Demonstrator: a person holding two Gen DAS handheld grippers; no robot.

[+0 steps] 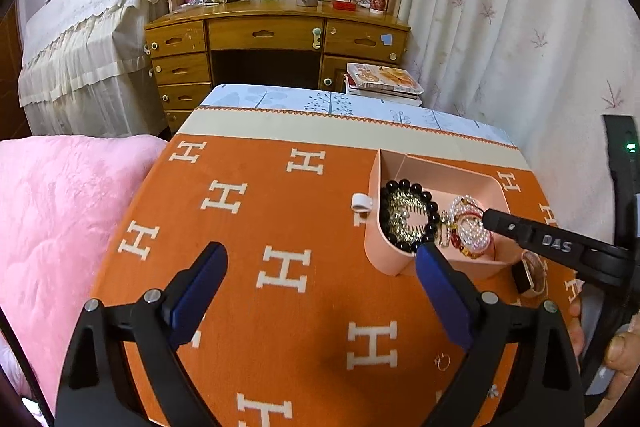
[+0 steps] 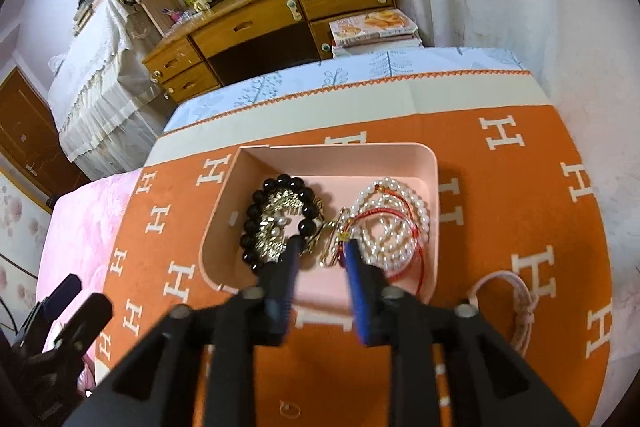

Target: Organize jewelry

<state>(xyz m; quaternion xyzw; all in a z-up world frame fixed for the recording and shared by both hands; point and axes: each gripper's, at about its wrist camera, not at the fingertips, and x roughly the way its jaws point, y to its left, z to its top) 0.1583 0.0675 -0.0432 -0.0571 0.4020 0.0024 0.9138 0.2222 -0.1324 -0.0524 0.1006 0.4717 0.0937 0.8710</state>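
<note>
In the left wrist view, the left gripper (image 1: 322, 259) is held with blue-padded fingers wide apart above the orange woven cloth (image 1: 240, 227). A rounded pink plastic tray (image 1: 374, 247) holds a glossy black bead bracelet (image 1: 408, 217) and coiled pearl strands (image 1: 474, 231).

In the right wrist view, the right gripper (image 2: 322, 247) is seen parted inside the tray (image 2: 434, 163), nothing clamped, beside a small gold clasp (image 2: 332, 239).
</note>
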